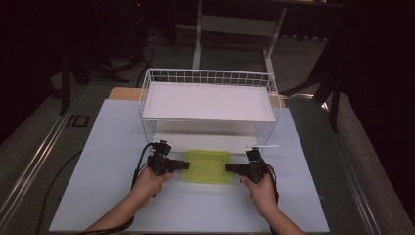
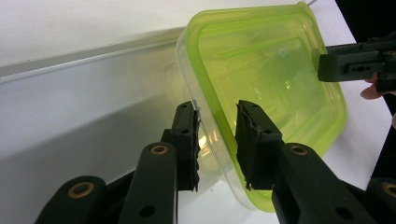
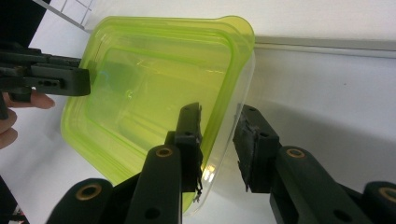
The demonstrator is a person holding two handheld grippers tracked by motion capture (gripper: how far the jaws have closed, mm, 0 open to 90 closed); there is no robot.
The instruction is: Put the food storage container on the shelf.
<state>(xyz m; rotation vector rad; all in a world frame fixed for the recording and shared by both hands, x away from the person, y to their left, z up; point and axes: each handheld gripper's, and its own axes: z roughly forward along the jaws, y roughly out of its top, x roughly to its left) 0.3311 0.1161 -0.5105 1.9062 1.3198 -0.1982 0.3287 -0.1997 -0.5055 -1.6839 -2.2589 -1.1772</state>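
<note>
Nearest to the person, two hands reach in over the white desk [image 1: 112, 196]. Each one holds black tongs. The left tongs [image 1: 185, 165] sit at the left edge of a green box [image 1: 208, 166]. The right tongs [image 1: 229, 168] sit at its right edge.

In the left gripper view, the box [image 2: 266, 88] wall runs between the two jaws. One jaw is outside the wall and one is over the green lid edge. The jaws look almost closed on it, but I can't be sure that they press yet. The right gripper view shows the same for the other side of the box [image 3: 154, 93].

The box rests flat on the desk, just in front of a white wire rack [image 1: 208, 100]. The rack has a flat white shelf on top and a low space under it.

So the reaching looks done and the grip is nearly made. The lift is not done yet. Where the box should go next is likely the rack.
</note>
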